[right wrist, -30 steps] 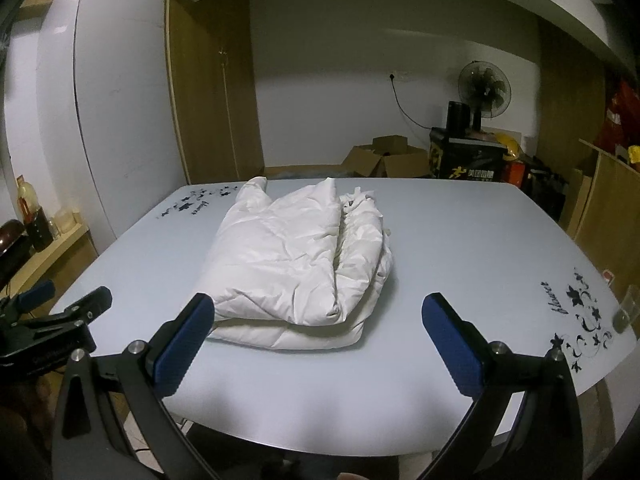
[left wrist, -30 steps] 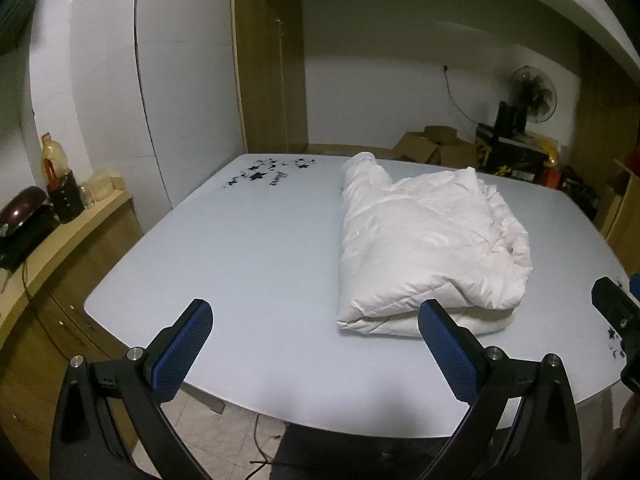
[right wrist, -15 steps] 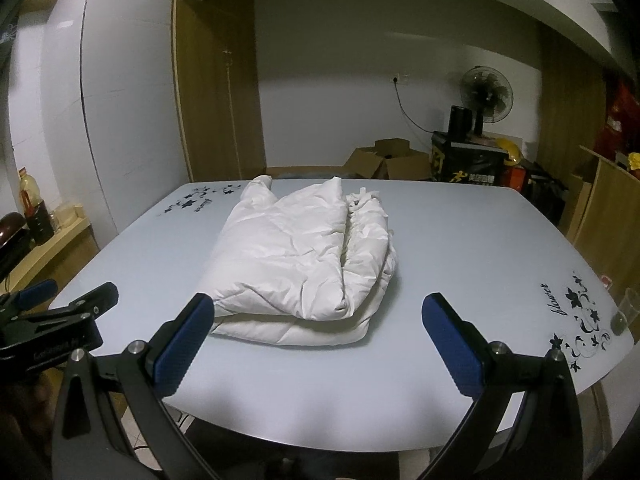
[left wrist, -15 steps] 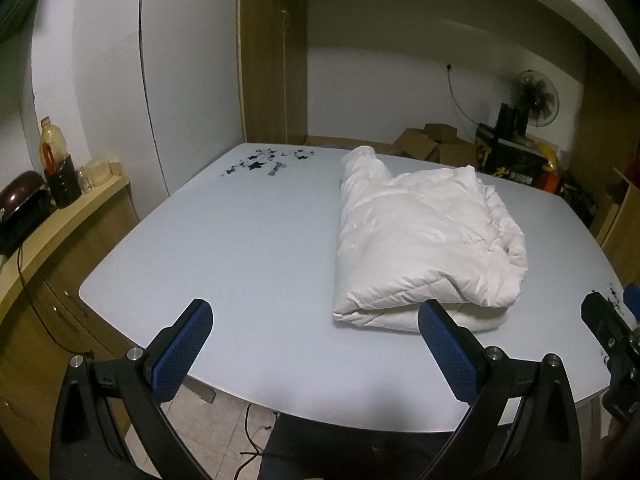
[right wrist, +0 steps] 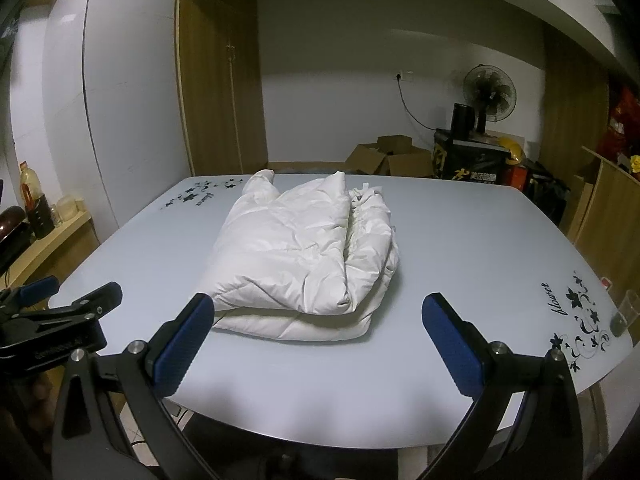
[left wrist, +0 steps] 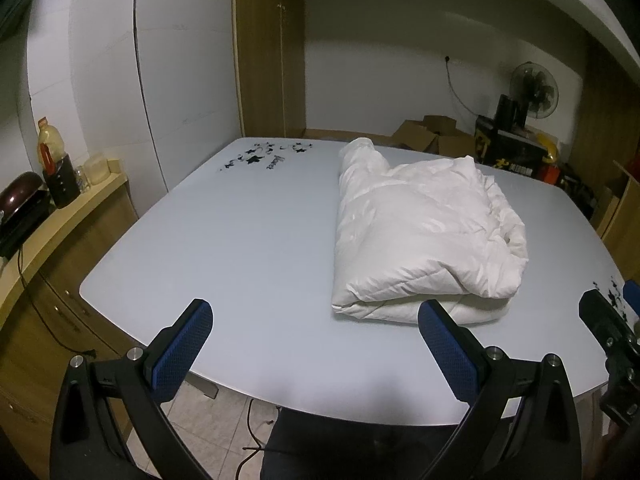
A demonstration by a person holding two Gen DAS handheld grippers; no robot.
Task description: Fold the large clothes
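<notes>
Already folded, by the look: jacket stacked in layers mid-surface, right of centre from left view. Left tongs wide open, empty, short of near hem. Right tongs same, gaping, holding nothing. Probably done; else pinch near hem, tidy stack. Only right view shows loose right-side layers and cup.

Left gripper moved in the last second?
Yes. The left gripper backed away from the table and up: its near edge now sits higher between the fingers; white jacket unmoved.
</notes>
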